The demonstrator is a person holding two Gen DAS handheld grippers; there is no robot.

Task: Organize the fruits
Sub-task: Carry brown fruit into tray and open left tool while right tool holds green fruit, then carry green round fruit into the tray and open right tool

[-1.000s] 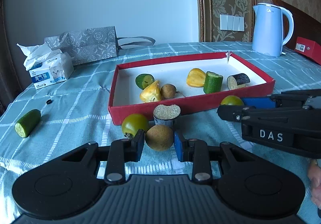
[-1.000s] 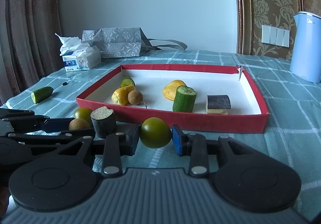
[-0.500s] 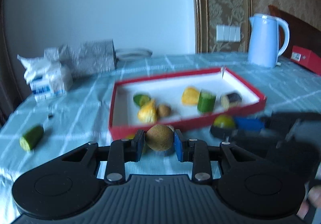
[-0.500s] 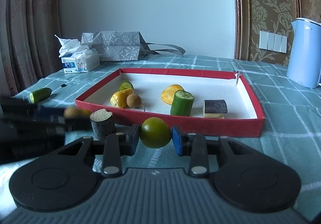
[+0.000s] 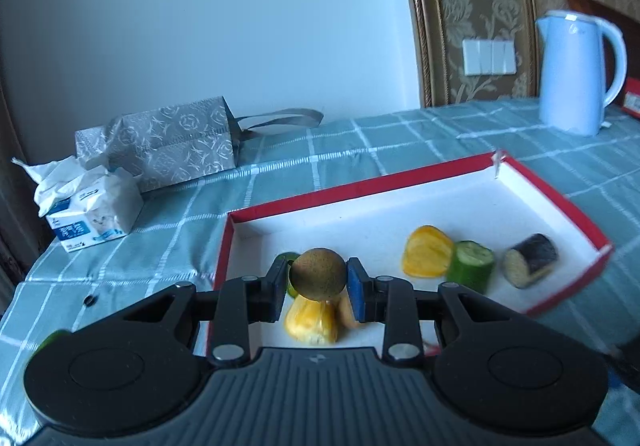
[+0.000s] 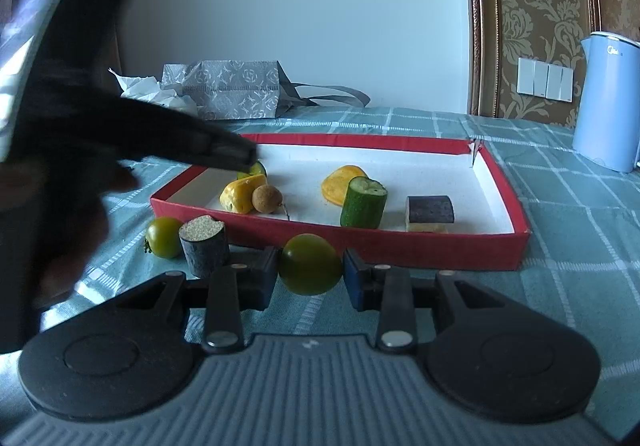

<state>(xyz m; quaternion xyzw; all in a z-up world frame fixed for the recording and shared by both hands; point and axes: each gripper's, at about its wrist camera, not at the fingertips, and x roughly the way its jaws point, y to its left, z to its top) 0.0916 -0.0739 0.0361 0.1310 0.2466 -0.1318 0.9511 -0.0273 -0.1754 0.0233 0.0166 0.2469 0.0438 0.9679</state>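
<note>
My left tongs (image 5: 319, 286): clamped on a round brown fuzzy fruit (image 5: 318, 274), held above the near-left corner of the shallow red cardboard tray (image 5: 560, 202)
My right tongs (image 6: 310, 278): pinching a round green tomato (image 6: 310, 264), held in front of the tray's near wall, over the teal checked bench cloth (image 6: 580, 214)

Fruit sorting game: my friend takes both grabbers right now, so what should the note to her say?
Left gripper: fingers shut on the brown round fruit, held above the red tray, near its left end.
Right gripper: green tomato between the fingers, low in front of the tray.
In the tray: two yellow pieces, another brown fruit, cucumber chunk, eggplant piece.
Outside: second green tomato, eggplant stub.
Left to do: set both held fruits down, then sort the outside ones.
</note>
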